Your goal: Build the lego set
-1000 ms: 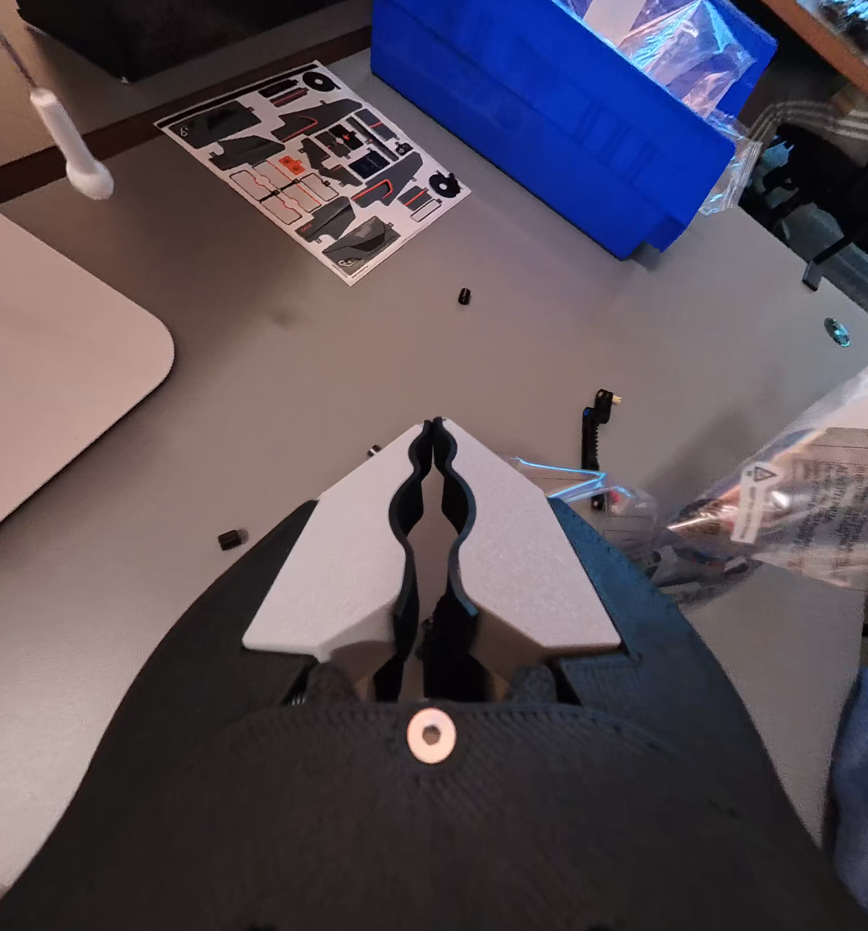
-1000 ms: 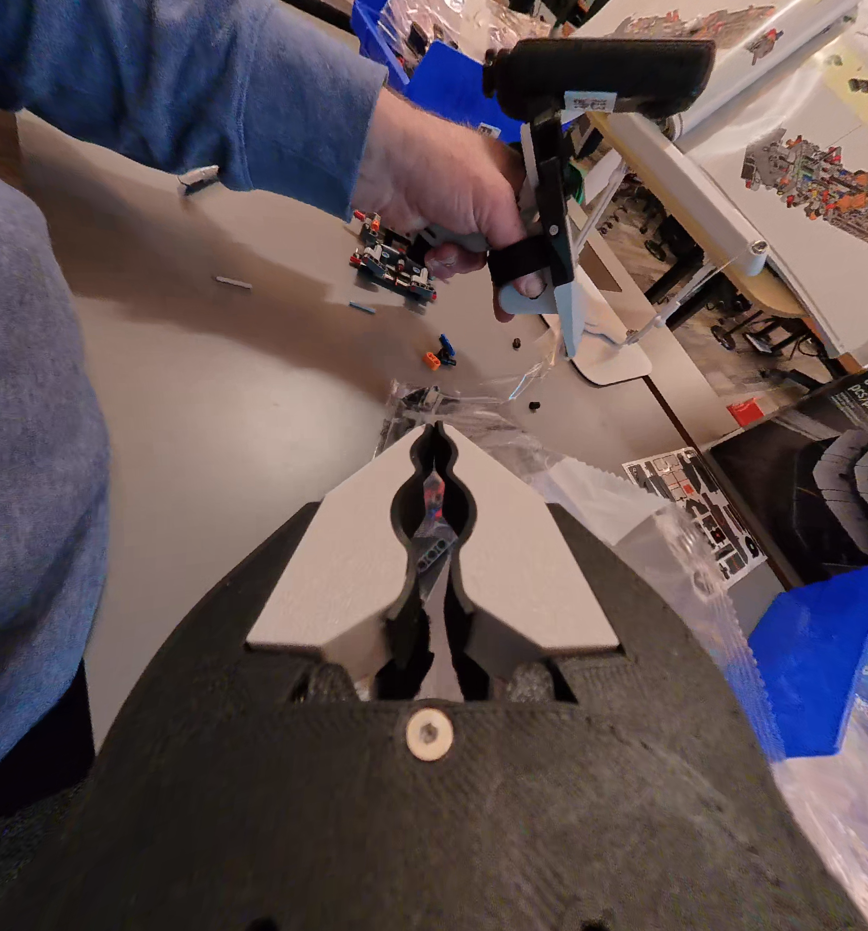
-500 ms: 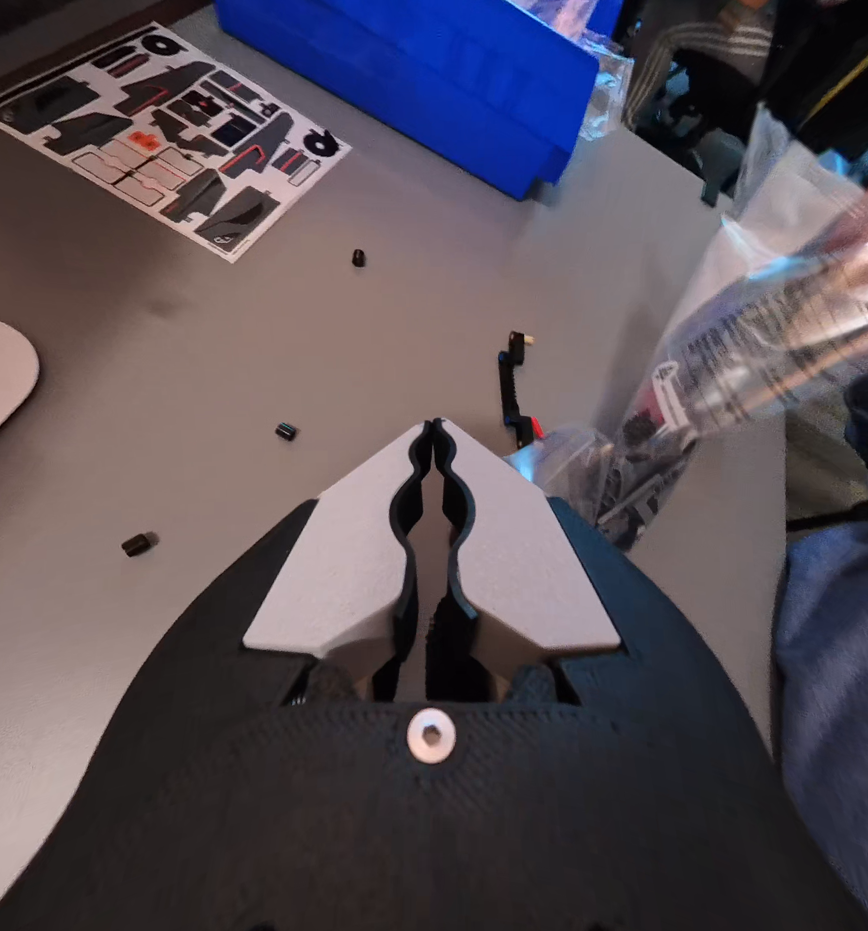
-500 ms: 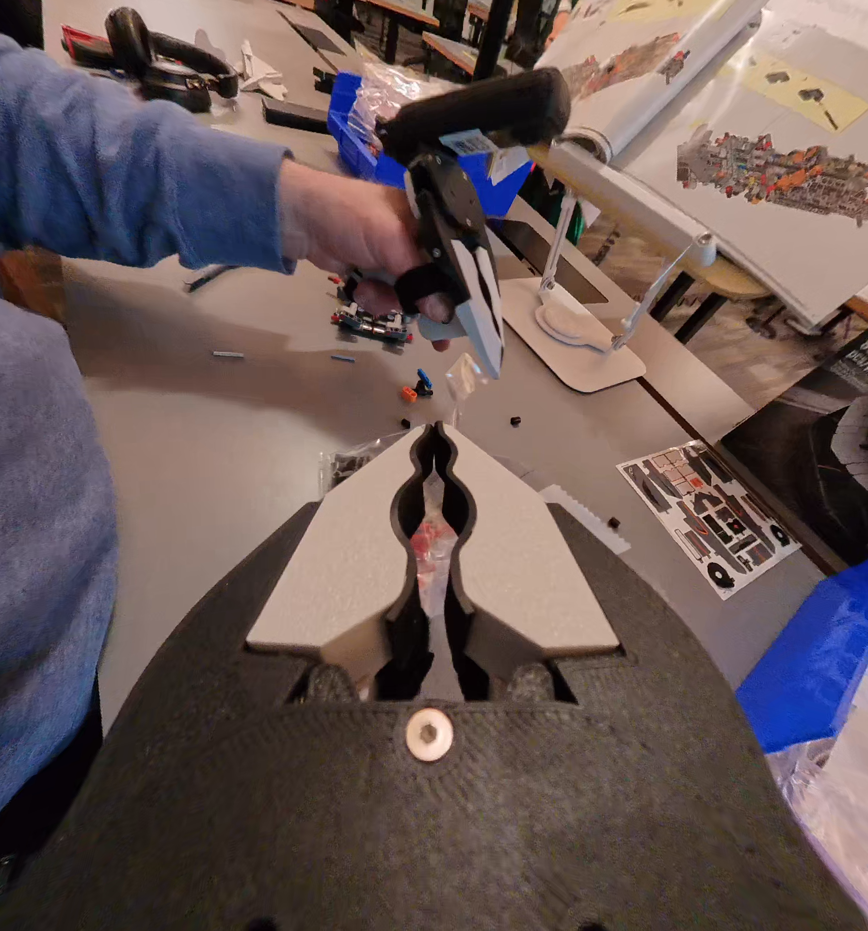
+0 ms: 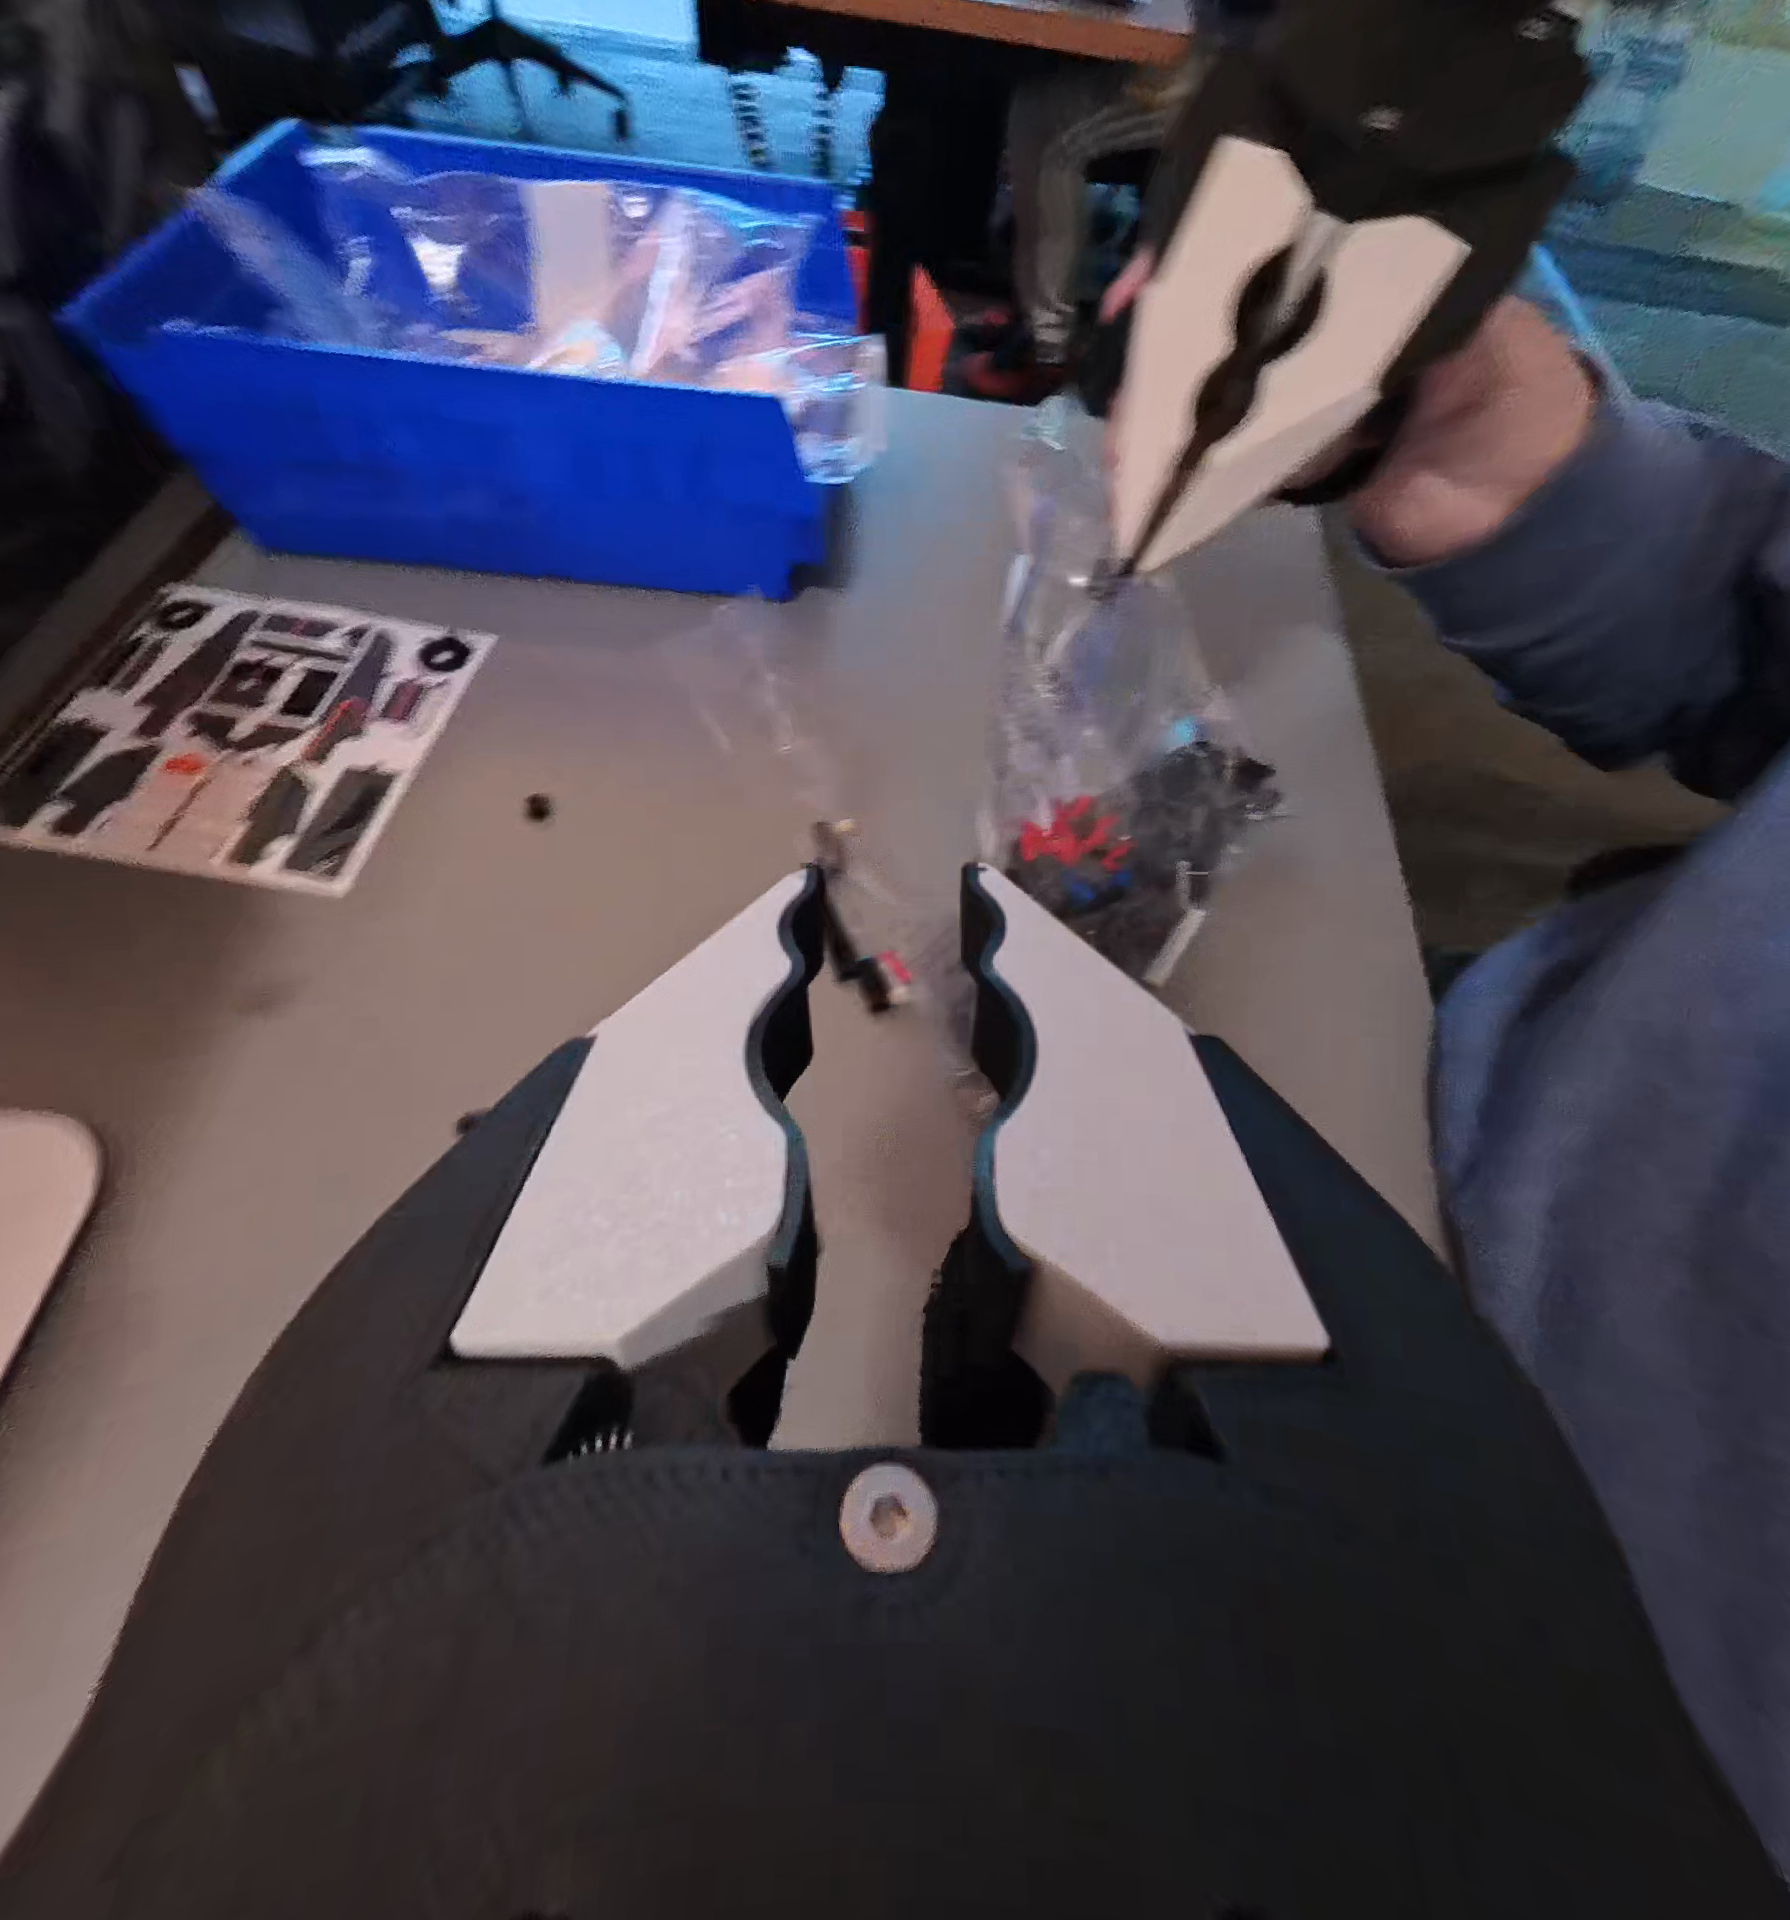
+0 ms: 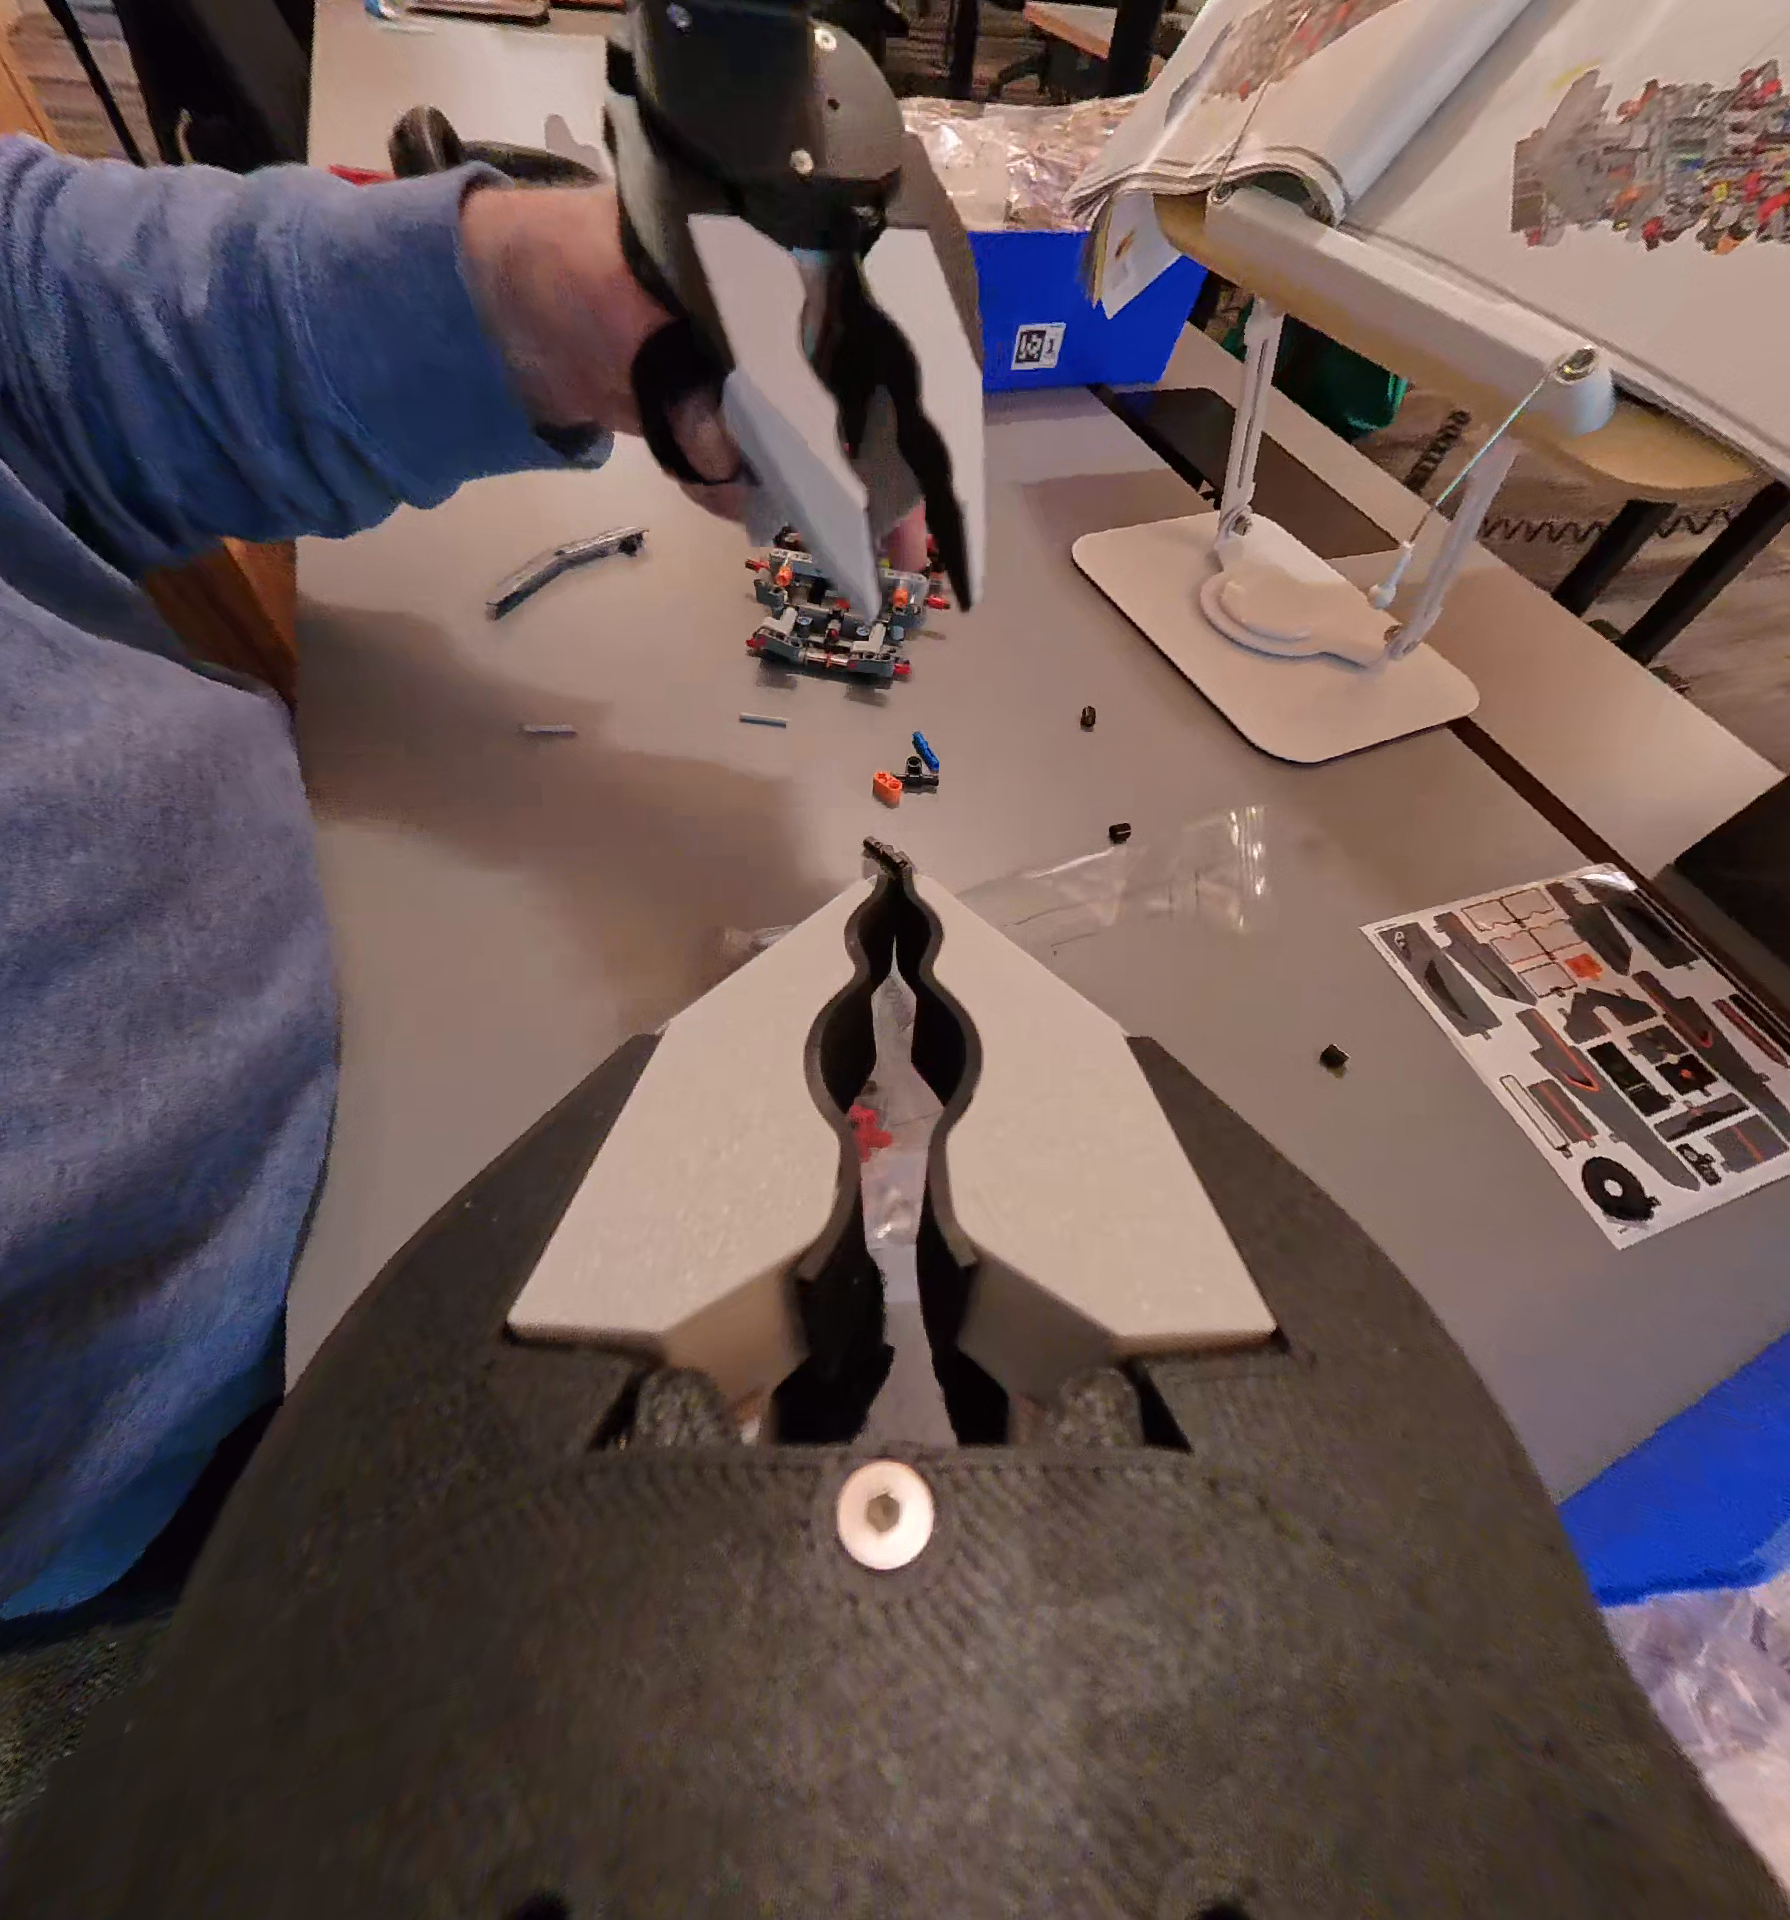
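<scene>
My right gripper (image 6: 891, 878) is shut on the top of a clear plastic bag of lego parts (image 5: 1130, 821). In the left wrist view it (image 5: 1119, 566) holds the bag up, with the bag's bottom on the grey table (image 5: 579, 1039). Black, red and blue pieces fill the bag. My left gripper (image 5: 889, 878) is open and empty, just left of the bag and above a black lego piece (image 5: 855, 951). In the right wrist view it (image 6: 917, 603) hangs open over a partly built lego frame (image 6: 834, 629).
A blue bin (image 5: 455, 468) of bags stands at the back and a sticker sheet (image 5: 216, 738) lies in front of it. Loose pins (image 6: 1119, 831), orange and blue pieces (image 6: 906, 774), a torn plastic strip (image 6: 1130, 883) and a book stand base (image 6: 1275, 644) are on the table. One gripper's finger ends stand about 10 centimeters off the other's.
My left gripper has opened and swung right to face the bag. My right gripper, still shut on the bag, has lifted it higher.
</scene>
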`<state>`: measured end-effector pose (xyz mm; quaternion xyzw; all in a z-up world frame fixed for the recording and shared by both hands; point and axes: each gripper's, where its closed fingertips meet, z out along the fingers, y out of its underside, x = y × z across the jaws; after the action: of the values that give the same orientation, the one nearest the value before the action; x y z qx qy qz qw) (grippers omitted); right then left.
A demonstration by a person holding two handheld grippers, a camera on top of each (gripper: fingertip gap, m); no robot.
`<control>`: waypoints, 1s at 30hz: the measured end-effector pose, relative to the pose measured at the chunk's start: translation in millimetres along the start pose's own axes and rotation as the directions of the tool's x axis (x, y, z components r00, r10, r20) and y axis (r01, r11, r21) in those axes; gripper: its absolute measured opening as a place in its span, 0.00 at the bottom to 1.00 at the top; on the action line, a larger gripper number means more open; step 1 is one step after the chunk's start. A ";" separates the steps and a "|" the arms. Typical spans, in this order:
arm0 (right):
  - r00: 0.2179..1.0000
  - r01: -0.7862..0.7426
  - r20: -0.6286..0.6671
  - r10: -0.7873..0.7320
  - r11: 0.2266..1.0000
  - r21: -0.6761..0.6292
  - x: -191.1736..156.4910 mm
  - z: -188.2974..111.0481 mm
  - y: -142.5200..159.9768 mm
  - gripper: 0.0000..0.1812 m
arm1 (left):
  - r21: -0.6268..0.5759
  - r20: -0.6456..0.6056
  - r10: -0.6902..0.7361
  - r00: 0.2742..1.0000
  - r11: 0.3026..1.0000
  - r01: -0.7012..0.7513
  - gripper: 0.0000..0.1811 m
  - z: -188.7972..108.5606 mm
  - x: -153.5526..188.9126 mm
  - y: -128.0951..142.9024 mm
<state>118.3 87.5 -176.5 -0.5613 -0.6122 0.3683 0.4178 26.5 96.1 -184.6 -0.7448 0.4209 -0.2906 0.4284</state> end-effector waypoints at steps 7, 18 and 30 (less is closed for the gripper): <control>0.998 -0.032 0.048 0.031 0.999 0.022 -0.3 -12.1 2.0 0.00 | -0.098 -0.089 0.170 0.981 0.979 -0.178 0.15 73.4 34.2 8.7; 0.996 -0.090 0.032 0.088 0.994 0.067 12.6 -27.1 8.3 0.00 | -0.106 -0.203 0.140 0.969 0.981 -0.164 0.10 102.5 35.9 8.4; 0.987 -0.158 -0.019 0.159 0.986 0.052 32.1 -27.4 9.2 0.00 | -0.157 -0.184 0.111 0.977 0.978 -0.141 0.02 126.9 43.4 32.3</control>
<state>146.4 119.8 -171.4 -0.6017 -0.5513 0.4090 0.4084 135.7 99.0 -268.9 -0.7221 0.5263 -0.2899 0.3429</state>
